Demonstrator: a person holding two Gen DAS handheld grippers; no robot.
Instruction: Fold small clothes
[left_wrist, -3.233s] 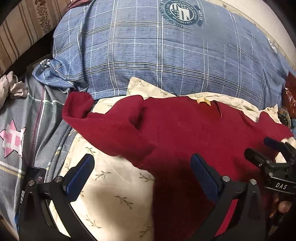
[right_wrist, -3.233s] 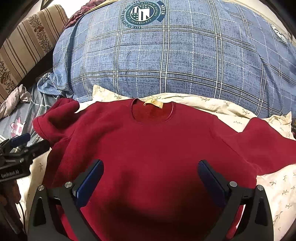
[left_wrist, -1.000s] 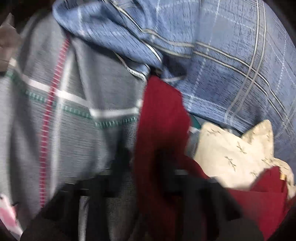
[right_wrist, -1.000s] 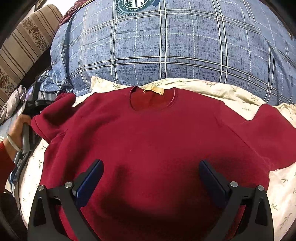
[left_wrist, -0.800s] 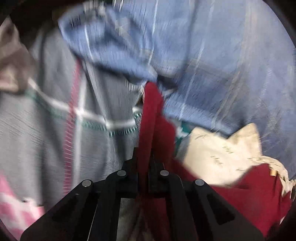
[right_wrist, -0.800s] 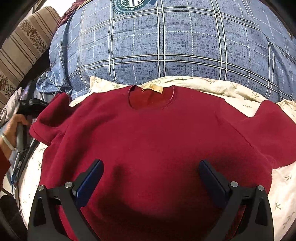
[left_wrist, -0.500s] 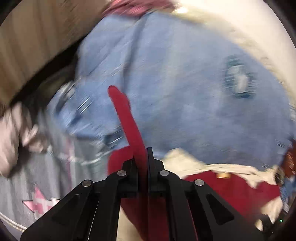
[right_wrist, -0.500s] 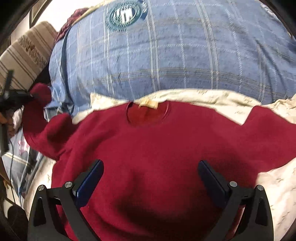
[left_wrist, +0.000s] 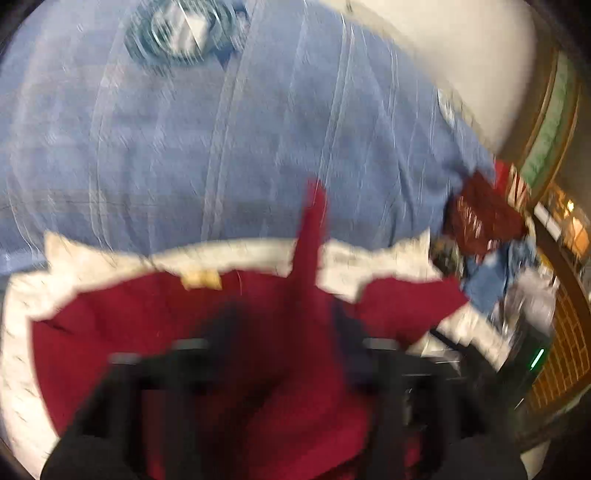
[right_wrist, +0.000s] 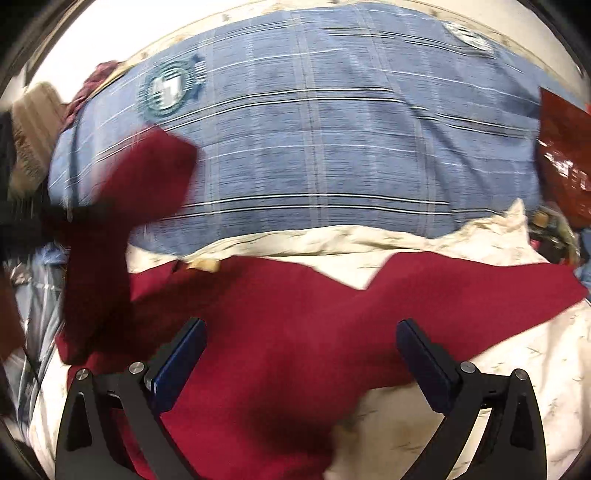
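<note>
The blue plaid duvet fills the background, bunched up high behind the cream leaf-print sheet. On that sheet, in front of the duvet, lies the task's thing, the red sweater, chest up, with its tan neck label at the edge nearest the duvet. Its right sleeve lies flat on the sheet, spread away from the body.

The left sleeve is off the sheet and raised in front of the duvet. My left gripper has it clamped: in the left wrist view a narrow red strip of sleeve rises from between the two closed fingers. That view is heavily smeared, so I cannot tell how deep the bite is.

My right gripper hovers above the sweater's lower body with its jaws spread wide, holding nothing; the blue pads are well apart.

Risks, as I judge them. The grip looks thin; a quick swing could pull the cuff free before the sleeve is laid across the chest. With nothing pinning the body, the lifted sleeve may drag the left shoulder along and wrinkle the front. The soft, uneven sheet beneath could also skew the crease.
</note>
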